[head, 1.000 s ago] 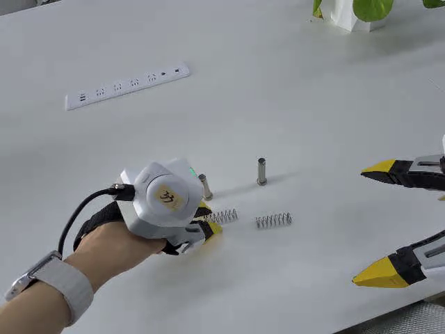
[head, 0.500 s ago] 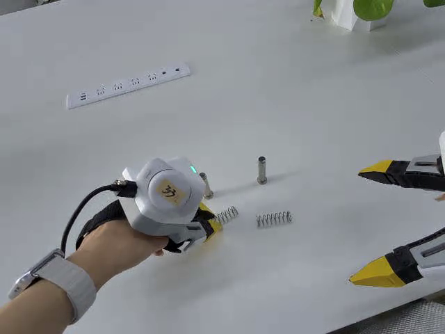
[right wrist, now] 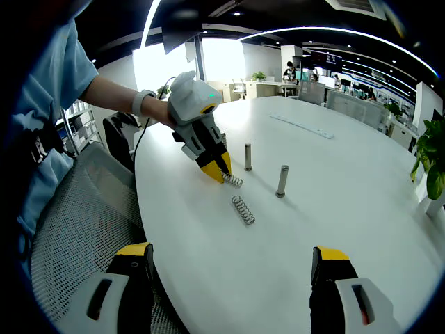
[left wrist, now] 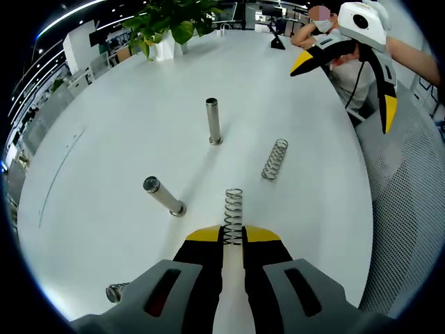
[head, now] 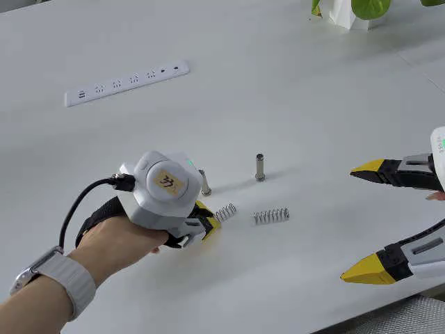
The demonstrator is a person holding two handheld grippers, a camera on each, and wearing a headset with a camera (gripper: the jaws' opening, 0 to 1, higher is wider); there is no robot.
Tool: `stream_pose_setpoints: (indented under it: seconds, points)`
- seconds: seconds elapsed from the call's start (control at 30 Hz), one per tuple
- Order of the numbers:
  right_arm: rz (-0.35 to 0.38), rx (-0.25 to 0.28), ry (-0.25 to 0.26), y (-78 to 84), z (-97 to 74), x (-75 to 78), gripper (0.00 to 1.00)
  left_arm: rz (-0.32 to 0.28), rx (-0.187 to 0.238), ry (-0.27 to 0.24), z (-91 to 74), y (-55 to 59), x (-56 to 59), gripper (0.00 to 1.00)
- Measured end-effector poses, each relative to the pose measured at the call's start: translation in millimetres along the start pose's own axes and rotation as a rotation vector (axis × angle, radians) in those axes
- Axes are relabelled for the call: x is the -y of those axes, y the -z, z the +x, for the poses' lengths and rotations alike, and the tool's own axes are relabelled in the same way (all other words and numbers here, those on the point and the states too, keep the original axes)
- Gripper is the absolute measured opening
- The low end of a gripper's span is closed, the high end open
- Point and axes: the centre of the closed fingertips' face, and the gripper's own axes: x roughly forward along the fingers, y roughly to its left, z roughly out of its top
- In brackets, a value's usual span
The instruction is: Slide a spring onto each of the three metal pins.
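My left gripper is shut on the near end of a small coil spring, which sticks out past its yellow tips and tilts up off the white table. Just beyond it stand two bare metal pins, one close by and one farther off. A second spring lies loose on the table to the right. A metal piece peeks out at the gripper's lower left; what it is I cannot tell. My right gripper hovers open at the table's right edge.
A white power strip lies at the back left. A potted plant stands at the far right corner. The table's front edge runs close under the right gripper, with a mesh chair beside it.
The left gripper has closed on the spring's end and tipped it up from lying flat. The right gripper has drifted slightly left.
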Motion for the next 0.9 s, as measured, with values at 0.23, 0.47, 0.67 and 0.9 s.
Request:
stream_pose_setpoints:
  seconds: [0.23, 0.47, 0.67, 0.9]
  points:
    - [-0.007, -0.004, -0.009, -0.8, 1.8, -2.3, 0.94, -0.023, 0.059, 0.001, -9.1, -8.7, 1.2, 0.07]
    - [-0.022, -0.001, -0.017, -7.6, 4.7, -1.8, 0.93, -0.074, 0.174, -0.018, -22.2, -20.7, 8.6, 0.07]
    - [-0.044, -0.006, -0.041, -12.5, 10.4, -6.8, 0.92, -0.114, 0.264, -0.03, -33.0, -23.2, 16.4, 0.07]
    - [-0.083, -0.024, -0.075, -18.4, 19.1, -12.4, 0.9, -0.138, 0.313, -0.055, -43.1, -15.6, 20.2, 0.07]
